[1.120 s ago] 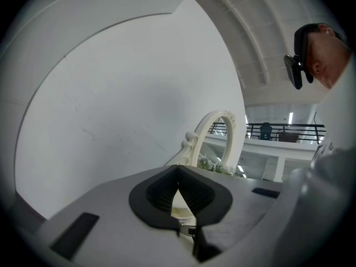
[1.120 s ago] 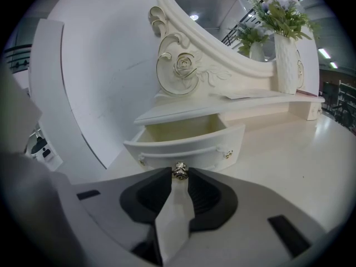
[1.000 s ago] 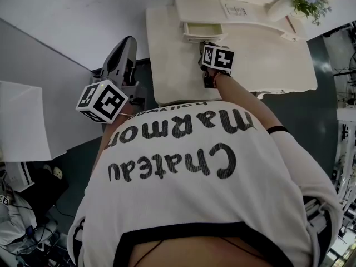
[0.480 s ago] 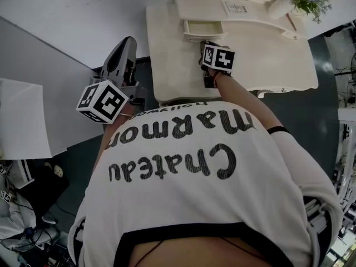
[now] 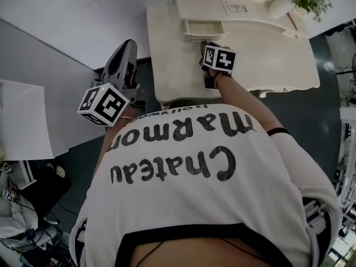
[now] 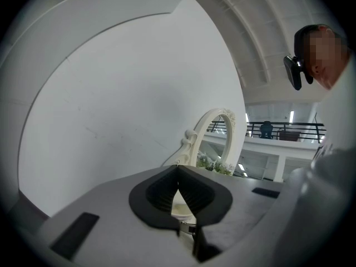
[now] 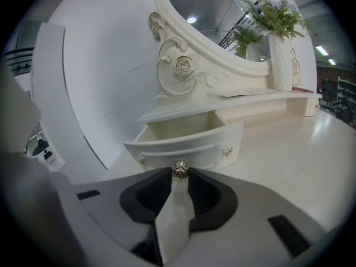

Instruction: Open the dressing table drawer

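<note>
Cream-white desk (image 5: 261, 65) w/ raised back shelf (image 5: 250, 15). Drawer (image 7: 183, 139) under shelf's left end, pulled out over desk top. R gripper (image 7: 179, 174) above desk, jaws narrow, tips pinching drawer knob (image 7: 179, 169). L gripper (image 6: 178, 171) off desk's left side, well apart from drawer, jaws closed tip to tip, nothing between, facing white wall (image 6: 111, 93). Vase (image 7: 282, 60) w/ greenery on shelf, far right of drawer. R gripper view shows oval mirror (image 7: 211, 4) + carved rose (image 7: 182, 67) above drawer. Head view, top-down, shows printed shirt (image 5: 183, 166) hiding desk's near edge.

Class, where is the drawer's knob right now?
In the right gripper view, centre, the knob sits pinched at the right tool's tips, before the open drawer.
</note>
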### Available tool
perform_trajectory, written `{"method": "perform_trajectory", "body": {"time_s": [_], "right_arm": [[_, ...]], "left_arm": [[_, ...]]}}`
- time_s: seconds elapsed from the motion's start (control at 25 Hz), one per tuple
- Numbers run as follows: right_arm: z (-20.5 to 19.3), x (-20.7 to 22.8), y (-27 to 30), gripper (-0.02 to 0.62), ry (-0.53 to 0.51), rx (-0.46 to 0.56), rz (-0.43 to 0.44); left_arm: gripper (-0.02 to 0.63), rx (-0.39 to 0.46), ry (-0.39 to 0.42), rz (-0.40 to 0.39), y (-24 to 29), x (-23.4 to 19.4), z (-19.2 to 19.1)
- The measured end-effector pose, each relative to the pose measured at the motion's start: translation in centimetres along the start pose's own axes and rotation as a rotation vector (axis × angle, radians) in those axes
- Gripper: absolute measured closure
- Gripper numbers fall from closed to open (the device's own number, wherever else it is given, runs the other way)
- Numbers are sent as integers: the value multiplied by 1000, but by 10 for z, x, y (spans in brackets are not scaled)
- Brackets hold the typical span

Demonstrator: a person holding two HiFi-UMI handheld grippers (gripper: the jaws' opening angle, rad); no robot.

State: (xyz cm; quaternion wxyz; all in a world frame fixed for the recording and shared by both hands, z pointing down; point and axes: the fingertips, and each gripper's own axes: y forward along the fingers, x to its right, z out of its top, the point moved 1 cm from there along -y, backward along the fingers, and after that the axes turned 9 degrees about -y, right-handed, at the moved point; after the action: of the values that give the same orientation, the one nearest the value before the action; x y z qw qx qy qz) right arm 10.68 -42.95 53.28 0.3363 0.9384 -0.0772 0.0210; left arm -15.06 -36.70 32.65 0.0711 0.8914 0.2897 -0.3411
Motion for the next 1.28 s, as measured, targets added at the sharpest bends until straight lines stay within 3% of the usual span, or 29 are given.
{"method": "perform_trajectory", "body": {"time_s": [0.92, 1.04, 1.12, 1.16, 1.28], "right_arm": [[-7, -1, -6, 491, -10, -15, -26], [-15, -2, -5, 493, -23, -58, -25], [-26, -2, -6, 566, -77, -116, -48], [-27, 0, -8, 566, -81, -116, -61], [-24, 9, -11, 565, 37, -68, -63]], "left_arm": [[583, 22, -8, -9, -10, -6, 10], [583, 26, -8, -13, -10, -6, 11], [583, 29, -9, -15, -9, -6, 13], [583, 30, -8, -16, -9, -6, 13], [583, 28, 3, -19, -8, -5, 14]]}}
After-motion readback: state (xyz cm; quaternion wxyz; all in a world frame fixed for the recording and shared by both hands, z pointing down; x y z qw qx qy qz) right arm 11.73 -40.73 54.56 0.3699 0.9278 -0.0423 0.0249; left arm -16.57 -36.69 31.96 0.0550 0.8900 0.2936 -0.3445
